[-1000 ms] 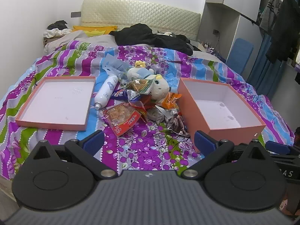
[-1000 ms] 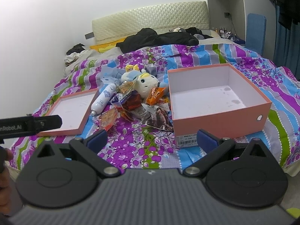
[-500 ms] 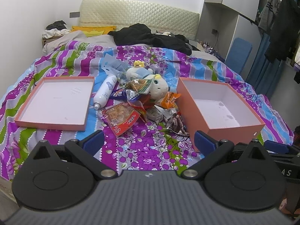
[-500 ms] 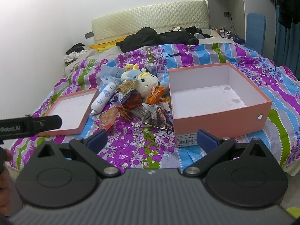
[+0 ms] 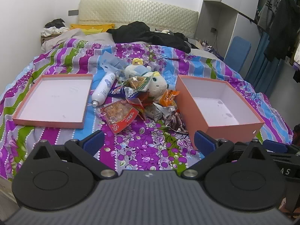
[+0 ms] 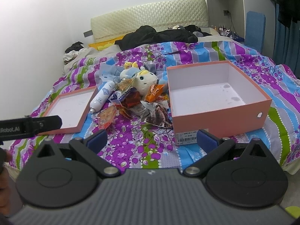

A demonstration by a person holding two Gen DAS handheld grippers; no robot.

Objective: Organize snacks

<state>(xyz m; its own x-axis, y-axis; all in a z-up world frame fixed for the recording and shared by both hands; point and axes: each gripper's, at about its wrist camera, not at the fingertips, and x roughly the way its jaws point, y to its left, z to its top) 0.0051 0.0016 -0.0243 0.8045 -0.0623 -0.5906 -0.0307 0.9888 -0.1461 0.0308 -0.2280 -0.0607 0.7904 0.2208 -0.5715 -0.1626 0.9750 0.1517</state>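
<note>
Heap of crinkly foil snack packets (image 5: 142,105) lies mid-bed on the purple floral striped bedspread (image 5: 142,146), between two boxes. Deep salmon-pink cardboard box (image 5: 234,127) just right of the heap, touching the nearest dark packet; shallow salmon-pink box lid (image 5: 50,121) to the left. White spray bottle (image 5: 104,89) lies between lid and heap. Cream plush toy (image 5: 156,84) sits on the heap's far side. Left gripper (image 5: 148,140) and right gripper (image 6: 151,138) spread wide, holding nothing, near edge of bed.
</note>
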